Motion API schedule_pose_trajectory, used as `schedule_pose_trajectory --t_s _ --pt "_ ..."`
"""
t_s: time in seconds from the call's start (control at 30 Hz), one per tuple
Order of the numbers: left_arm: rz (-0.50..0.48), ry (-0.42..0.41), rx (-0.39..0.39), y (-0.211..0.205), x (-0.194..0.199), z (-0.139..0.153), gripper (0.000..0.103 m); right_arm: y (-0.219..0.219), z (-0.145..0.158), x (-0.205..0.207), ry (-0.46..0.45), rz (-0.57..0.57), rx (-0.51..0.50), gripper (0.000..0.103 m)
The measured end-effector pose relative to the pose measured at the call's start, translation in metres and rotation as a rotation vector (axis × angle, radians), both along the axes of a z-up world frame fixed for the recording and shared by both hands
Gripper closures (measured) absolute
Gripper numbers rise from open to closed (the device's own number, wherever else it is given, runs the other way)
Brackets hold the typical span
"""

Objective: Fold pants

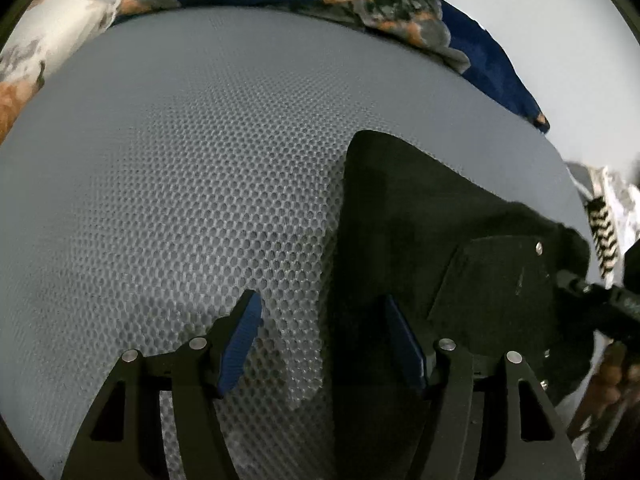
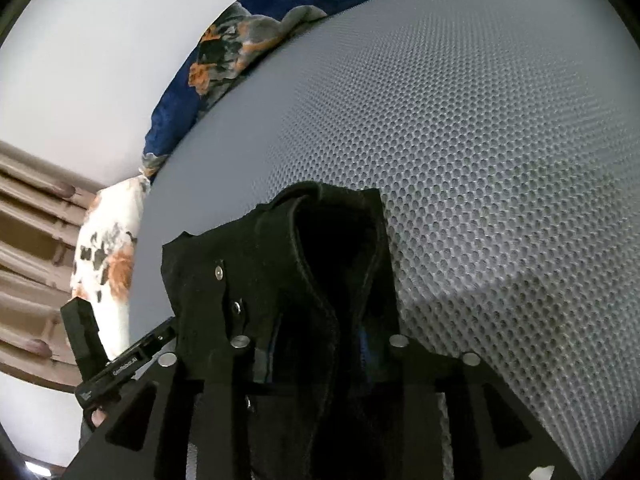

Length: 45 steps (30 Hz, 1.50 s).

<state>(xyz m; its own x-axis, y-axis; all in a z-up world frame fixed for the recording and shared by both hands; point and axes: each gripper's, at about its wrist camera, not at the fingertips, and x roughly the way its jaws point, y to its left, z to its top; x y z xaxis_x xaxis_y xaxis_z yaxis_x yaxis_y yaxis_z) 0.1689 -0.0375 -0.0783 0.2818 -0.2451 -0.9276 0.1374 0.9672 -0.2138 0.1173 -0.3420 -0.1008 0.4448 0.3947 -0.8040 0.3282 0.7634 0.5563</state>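
My left fingers (image 1: pixel 322 338) gape empty astride the left edge of the black pants (image 1: pixel 404 216), which lie on the grey mesh bed (image 1: pixel 180 160) running toward the frame's lower right, where my right fingers (image 2: pixel 316 350) have cloth bunched between them, grip unclear.

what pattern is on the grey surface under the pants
A honeycomb mesh of small holes covers the grey surface, clearest in the left wrist view.
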Motion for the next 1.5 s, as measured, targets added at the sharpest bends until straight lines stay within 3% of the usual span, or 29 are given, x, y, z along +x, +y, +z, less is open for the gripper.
schedule_pose_trajectory --t_s 0.6,0.73,0.93,1.03,1.1,1.2,1.5 --pt "-0.066 -0.028 0.05 0.0 -0.041 0.008 0.037 0.012 0.042 -0.06 -0.021 0.038 -0.146 0.067" --pt "-0.084 -0.049 0.064 -0.005 -0.05 0.011 0.037 0.023 0.042 -0.067 -0.023 0.085 -0.155 0.067" --pt "-0.108 -0.068 0.063 -0.009 -0.061 0.021 0.037 0.022 0.036 -0.072 -0.029 0.06 -0.126 0.068" --pt "-0.117 -0.082 0.059 -0.009 -0.066 0.025 0.037 0.023 0.036 -0.076 -0.041 0.059 -0.13 0.073" --pt "-0.124 -0.089 0.054 -0.006 -0.073 0.029 0.037 0.024 0.039 -0.08 -0.048 0.051 -0.142 0.086" --pt "-0.142 -0.096 0.047 -0.01 -0.077 0.031 0.037 0.023 0.043 -0.087 -0.054 0.033 -0.151 0.095" --pt "-0.229 -0.064 0.05 -0.016 -0.089 0.024 0.037 0.032 0.06 -0.105 -0.059 0.024 -0.191 0.097"
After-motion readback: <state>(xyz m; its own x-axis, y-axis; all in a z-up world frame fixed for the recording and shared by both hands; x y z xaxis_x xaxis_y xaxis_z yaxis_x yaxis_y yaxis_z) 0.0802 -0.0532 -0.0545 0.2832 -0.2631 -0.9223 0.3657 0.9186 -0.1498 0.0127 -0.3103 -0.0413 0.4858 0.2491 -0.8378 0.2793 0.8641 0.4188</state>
